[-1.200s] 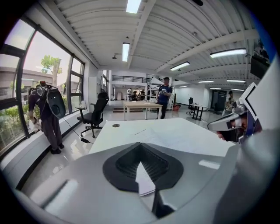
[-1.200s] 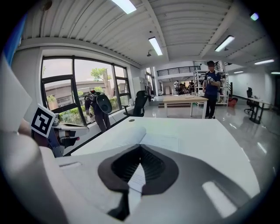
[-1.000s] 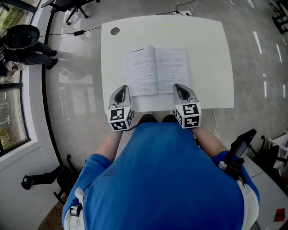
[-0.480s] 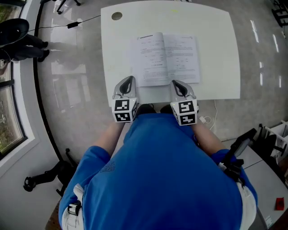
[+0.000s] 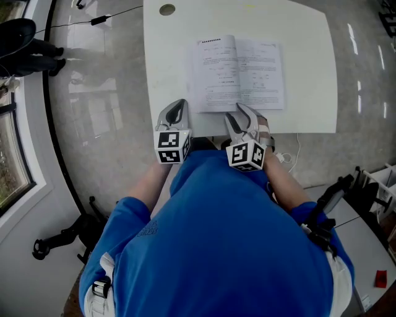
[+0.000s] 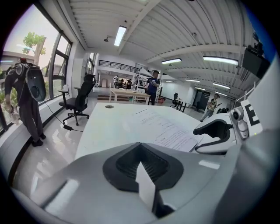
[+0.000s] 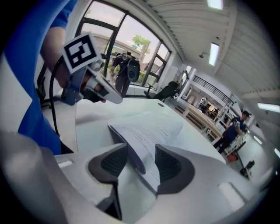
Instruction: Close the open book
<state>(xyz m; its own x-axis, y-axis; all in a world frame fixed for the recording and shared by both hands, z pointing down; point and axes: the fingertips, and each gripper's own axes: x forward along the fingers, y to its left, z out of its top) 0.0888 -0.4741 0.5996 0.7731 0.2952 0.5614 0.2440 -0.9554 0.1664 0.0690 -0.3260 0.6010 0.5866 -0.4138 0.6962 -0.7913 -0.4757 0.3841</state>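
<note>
The open book lies flat on the white table, pages up, near the front edge. My right gripper is rolled onto its side at the book's near edge, and its jaws are opening. In the right gripper view the book's near edge runs between the two dark pads, with a gap on each side. My left gripper hovers just left of the book's lower left corner with its fingers together and nothing in them. In the left gripper view the book lies ahead, with the right gripper beside it.
A round cable hole sits in the table's far left corner. A cable runs over the floor to the left. An office chair, a dark suit on a stand and a standing person are far off.
The right gripper has rolled onto its side, moved left to the book's near edge and opened its jaws. The left gripper has edged a little closer to the table.
</note>
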